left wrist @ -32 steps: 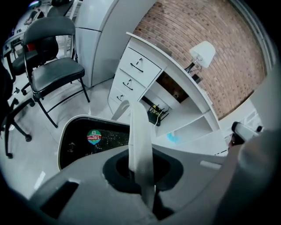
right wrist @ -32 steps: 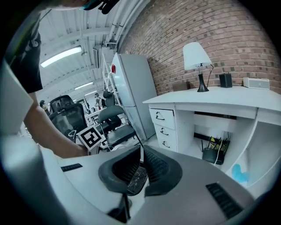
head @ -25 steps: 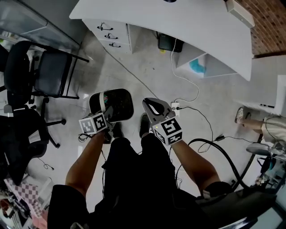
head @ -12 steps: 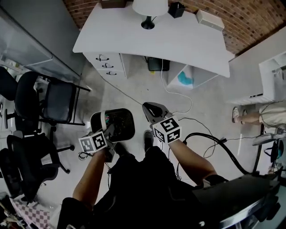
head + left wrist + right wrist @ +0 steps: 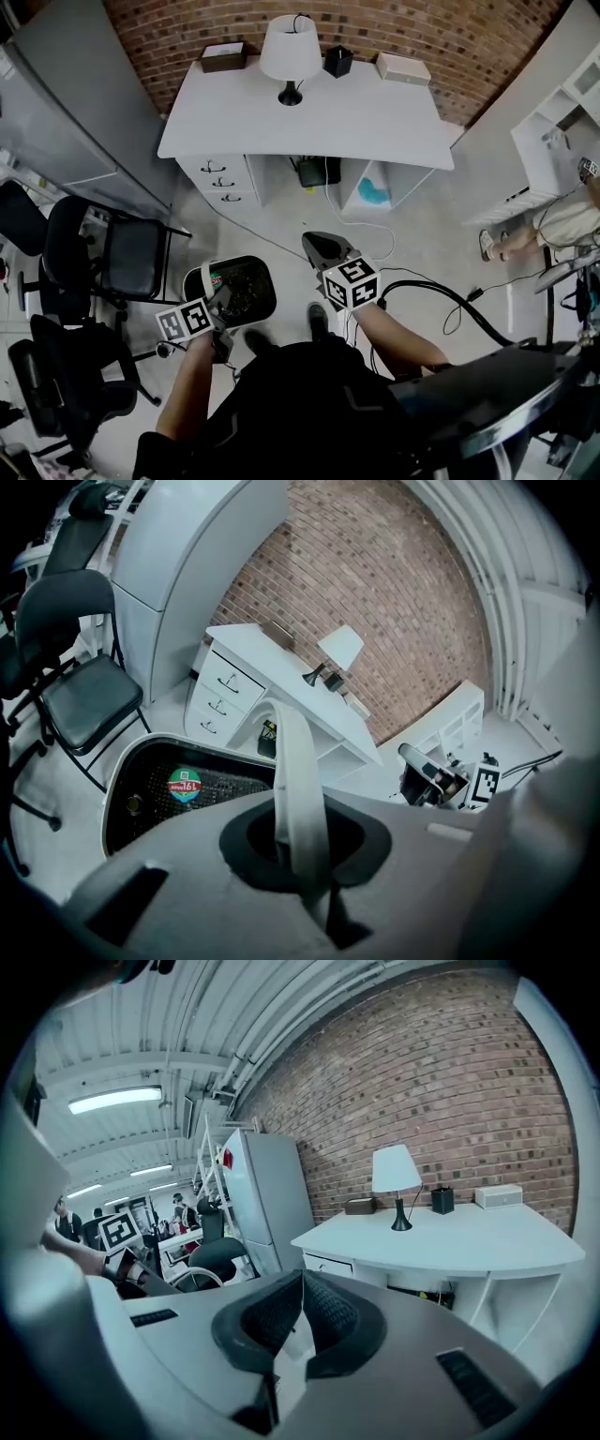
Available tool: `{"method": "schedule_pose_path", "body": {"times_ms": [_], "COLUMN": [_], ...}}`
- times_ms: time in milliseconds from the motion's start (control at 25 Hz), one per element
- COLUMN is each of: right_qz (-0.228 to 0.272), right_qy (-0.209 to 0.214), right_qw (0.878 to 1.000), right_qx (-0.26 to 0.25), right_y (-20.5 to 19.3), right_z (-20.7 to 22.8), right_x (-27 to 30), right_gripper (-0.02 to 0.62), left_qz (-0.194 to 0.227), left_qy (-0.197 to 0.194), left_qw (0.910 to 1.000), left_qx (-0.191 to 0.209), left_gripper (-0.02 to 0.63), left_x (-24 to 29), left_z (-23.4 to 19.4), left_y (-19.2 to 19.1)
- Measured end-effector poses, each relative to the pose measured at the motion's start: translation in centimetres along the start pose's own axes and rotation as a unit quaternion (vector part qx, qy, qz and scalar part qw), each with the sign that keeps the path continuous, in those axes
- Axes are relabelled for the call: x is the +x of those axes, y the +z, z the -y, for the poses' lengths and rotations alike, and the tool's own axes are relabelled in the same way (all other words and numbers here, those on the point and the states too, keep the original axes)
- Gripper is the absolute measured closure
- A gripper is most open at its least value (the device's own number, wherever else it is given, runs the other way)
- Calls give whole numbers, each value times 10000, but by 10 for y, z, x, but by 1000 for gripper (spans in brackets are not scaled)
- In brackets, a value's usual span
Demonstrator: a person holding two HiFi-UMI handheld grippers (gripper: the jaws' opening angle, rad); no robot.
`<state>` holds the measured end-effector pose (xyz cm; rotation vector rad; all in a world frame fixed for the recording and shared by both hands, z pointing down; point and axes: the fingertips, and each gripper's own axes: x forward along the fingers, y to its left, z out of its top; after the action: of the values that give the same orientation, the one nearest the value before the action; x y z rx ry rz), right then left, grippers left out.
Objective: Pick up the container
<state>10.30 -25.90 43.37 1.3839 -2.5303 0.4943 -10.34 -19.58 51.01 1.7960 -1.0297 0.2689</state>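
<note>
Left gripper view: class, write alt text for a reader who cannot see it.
The left gripper is shut on the white handle of a black container with a round sticker inside. Behind stand a white desk with a lamp, a brick wall and a black chair.

In the head view, the marker cube on my left gripper [image 5: 221, 302] hides my fingers. In the left gripper view, that gripper's own body covers the near part of the container [image 5: 230, 780], and the round sticker [image 5: 185, 784] inside it is too small to read. The head view's right edge cuts off a person [image 5: 565, 223]. I cannot identify the teal thing [image 5: 373, 192] under the desk [image 5: 309, 122].
</note>
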Motion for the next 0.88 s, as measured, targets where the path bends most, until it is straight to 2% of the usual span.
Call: {"method": "schedule_pose_path", "body": {"times_ms": [400,680,880], "right_qz": [370,643,791], "right_qy": [-22,-5,-63], "right_qw": [9991,9972,9961], "right_qx": [-223,-378,-377], "right_y": [39,65,78], "right_z": [-20,-31,-29], "right_x": [-6,-8,-20], "right_gripper": [589,589,589], "left_qz": [68,297,353], "left_qy": [-149,-168,-219], "left_qw": [9999,9993,9991], "left_qx": [-56,-162,-93], "left_gripper": [597,597,597], "left_x": [-26,-37,-36], "left_z": [2,0,11], "left_y": [8,20,24]}}
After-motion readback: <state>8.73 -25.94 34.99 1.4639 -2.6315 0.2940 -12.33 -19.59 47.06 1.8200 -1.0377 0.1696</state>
